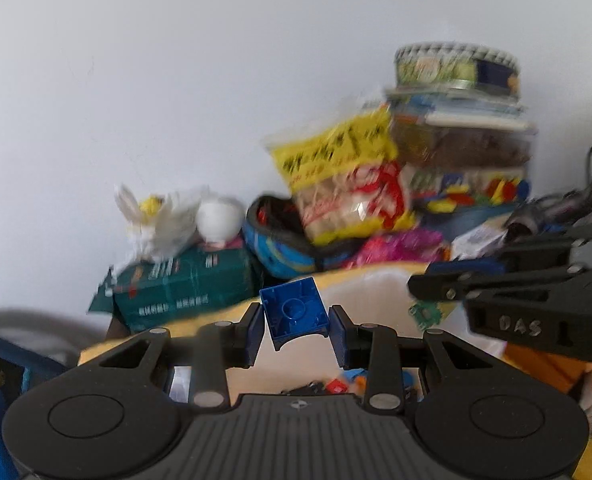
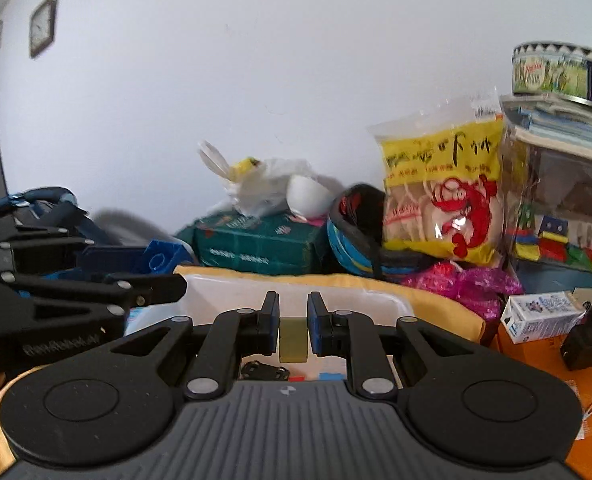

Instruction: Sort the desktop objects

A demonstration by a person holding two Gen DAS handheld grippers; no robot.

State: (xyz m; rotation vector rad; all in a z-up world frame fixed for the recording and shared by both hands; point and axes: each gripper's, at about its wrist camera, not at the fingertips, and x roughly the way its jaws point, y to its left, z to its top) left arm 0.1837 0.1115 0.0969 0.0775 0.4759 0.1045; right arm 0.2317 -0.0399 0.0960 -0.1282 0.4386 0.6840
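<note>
left gripper [image 1: 296, 326] clamps hollow blue plastic brick [image 1: 294, 310] | right gripper [image 2: 293, 330] pinches flat olive block [image 2: 293, 340]

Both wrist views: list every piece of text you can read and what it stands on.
"DAS": handwritten on the right tool.
Yellow snack bag: large characters, too blurred to read.
Green box: white print, unreadable.
Round tin: label unreadable.
Small carton: print too small.

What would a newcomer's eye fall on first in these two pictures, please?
Probably the blue hollow building block clamped between the left gripper's fingers, front and centre. Next, the small olive-green block pinched in the right gripper. Behind both, the yellow snack bag with a red lobster leans against the stacked clutter by the wall.
</note>
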